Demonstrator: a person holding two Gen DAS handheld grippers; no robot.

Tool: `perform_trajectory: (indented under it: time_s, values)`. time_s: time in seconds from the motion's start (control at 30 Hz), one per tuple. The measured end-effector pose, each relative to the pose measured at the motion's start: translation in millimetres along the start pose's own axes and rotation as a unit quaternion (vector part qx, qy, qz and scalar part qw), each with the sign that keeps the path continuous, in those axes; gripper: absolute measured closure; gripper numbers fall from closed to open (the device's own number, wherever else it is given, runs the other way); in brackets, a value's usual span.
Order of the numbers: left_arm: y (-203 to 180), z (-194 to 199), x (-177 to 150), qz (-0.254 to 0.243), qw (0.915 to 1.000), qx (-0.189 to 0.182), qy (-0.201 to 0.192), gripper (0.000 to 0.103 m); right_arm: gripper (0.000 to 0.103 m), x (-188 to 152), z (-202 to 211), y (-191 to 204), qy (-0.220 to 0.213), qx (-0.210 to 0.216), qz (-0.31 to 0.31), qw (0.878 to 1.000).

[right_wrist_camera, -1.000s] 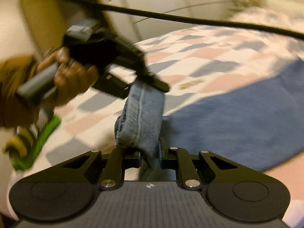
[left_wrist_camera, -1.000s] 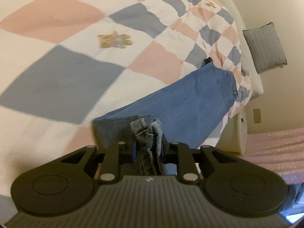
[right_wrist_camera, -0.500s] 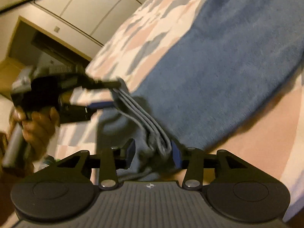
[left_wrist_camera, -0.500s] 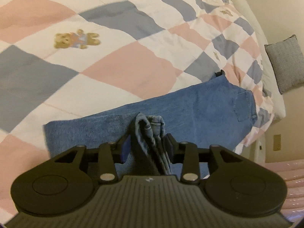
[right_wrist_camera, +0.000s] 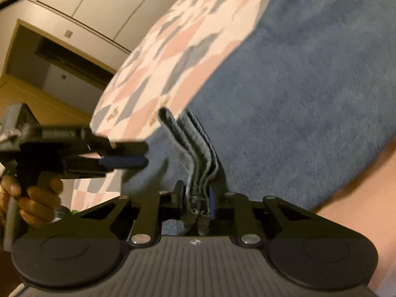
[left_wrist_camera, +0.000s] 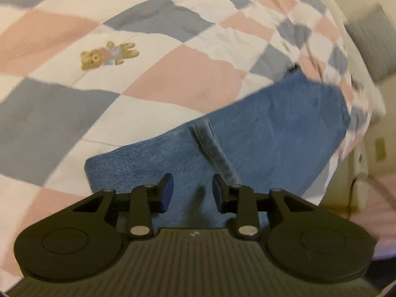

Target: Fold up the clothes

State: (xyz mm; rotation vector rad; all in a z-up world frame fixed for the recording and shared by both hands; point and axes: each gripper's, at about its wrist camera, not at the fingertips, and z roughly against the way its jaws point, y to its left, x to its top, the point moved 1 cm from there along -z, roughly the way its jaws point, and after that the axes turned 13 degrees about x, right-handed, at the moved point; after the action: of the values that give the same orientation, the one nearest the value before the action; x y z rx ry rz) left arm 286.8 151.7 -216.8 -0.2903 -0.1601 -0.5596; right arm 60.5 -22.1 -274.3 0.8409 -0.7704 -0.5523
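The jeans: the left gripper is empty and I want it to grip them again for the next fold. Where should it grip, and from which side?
Probably the bunched hem ridge of the jeans, just ahead of the open left gripper. It stands up off the flat denim, so the fingers can straddle it by coming straight forward along the checked quilt. The right gripper is shut on the same hem, so grip further along it.
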Motion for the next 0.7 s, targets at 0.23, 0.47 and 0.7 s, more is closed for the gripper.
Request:
perform_trajectory:
  time_s: [0.23, 0.47, 0.7]
  values:
    - [-45.3, 6.2, -13.2, -0.212, 0.9757, 0.040, -0.036, 0.075, 0.083, 16.5, 26.9, -24.5, -0.020, 0.004, -0.044, 0.999]
    - [-51.2, -18.7, 6.5, -0.266, 0.9634, 0.032, 0.000, 0.074, 0.070, -16.1, 32.8, -59.7, -0.073, 0.056, -0.203, 0.975]
    - [-73.8, -35.3, 10.7, -0.351, 0.9349, 0.050, 0.017, 0.073, 0.079, -12.0, 13.8, -49.9, -0.055, 0.039, -0.170, 0.983]
